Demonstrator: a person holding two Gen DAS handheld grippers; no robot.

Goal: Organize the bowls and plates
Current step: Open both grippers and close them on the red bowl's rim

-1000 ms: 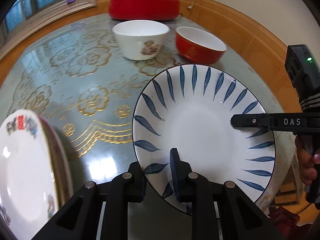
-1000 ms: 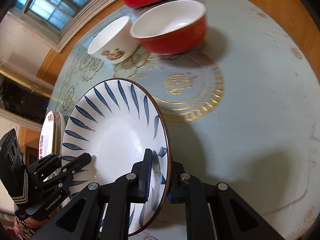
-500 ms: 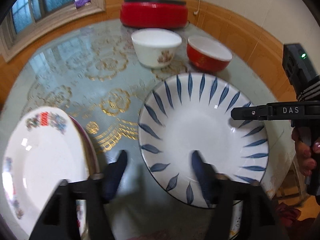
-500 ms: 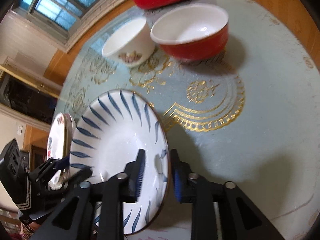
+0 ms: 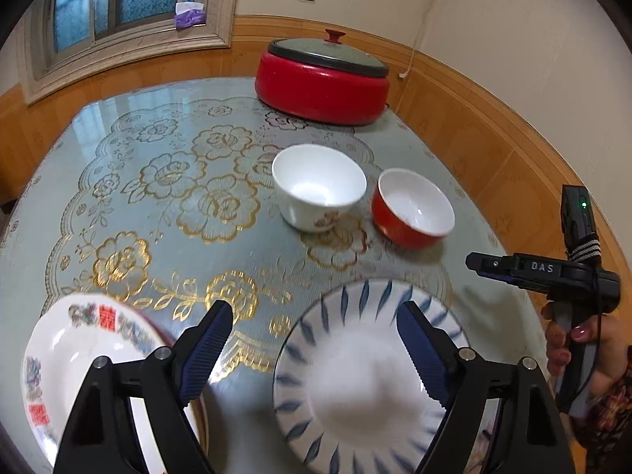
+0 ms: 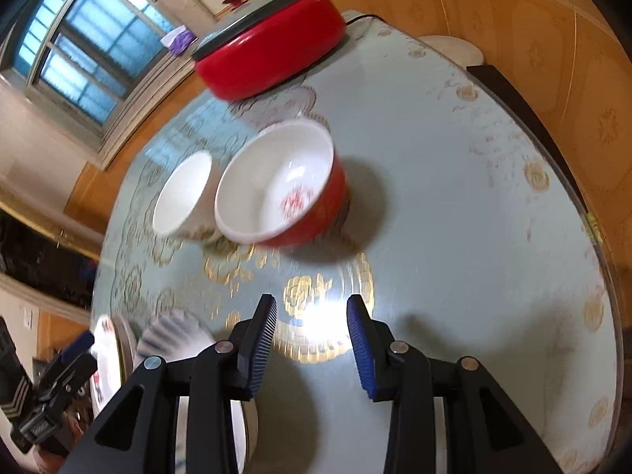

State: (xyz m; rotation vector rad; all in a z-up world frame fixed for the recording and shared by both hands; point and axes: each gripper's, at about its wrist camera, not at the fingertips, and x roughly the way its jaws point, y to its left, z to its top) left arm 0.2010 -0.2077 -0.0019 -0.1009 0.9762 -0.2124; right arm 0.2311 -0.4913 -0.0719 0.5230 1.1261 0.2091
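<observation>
Two bowls stand side by side on the far table (image 5: 118, 205), the white bowl (image 5: 318, 185) left of the red bowl (image 5: 414, 207). Both grippers are opening with nothing between their pads: the left gripper (image 5: 316, 347) over the striped plate (image 5: 355, 387), the right gripper (image 6: 312, 339) likely nearer the red bowl, straight ahead.

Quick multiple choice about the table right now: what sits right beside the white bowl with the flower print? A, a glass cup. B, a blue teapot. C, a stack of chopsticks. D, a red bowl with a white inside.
D: the red bowl, white inside, stands just beside the white bowl on the table, in front of the red lidded pot.
</observation>
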